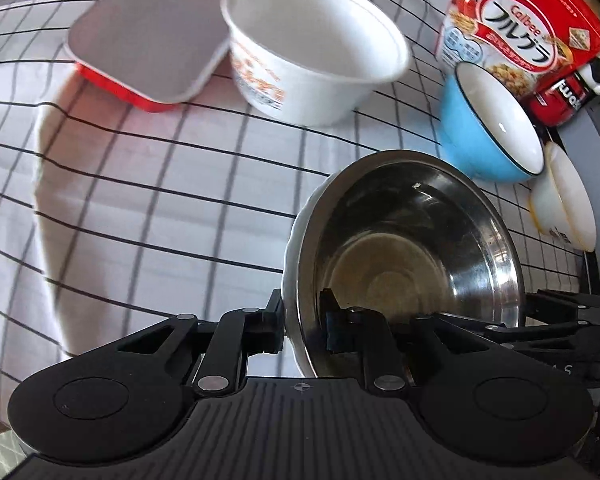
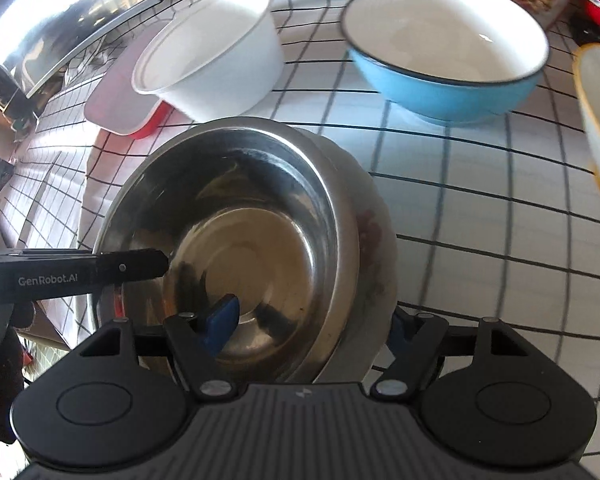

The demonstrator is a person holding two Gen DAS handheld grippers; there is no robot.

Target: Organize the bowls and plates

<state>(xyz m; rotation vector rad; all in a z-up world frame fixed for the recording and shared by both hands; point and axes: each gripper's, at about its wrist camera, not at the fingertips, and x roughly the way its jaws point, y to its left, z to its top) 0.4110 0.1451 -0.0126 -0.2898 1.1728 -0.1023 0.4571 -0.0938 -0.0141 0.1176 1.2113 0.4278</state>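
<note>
Your 2 claws share the nested bowls.
Left claw [image 1: 302,330] pinches the steel bowl [image 1: 412,236] rim; right claw [image 2: 312,326] gapes around both rims, ungripped, so the white bowl [image 2: 374,236] may slip.

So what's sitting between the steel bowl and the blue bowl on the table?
Nothing: in the right wrist view only bare checked tablecloth separates the steel bowl, nested in a white floral bowl, from the blue bowl.
</note>
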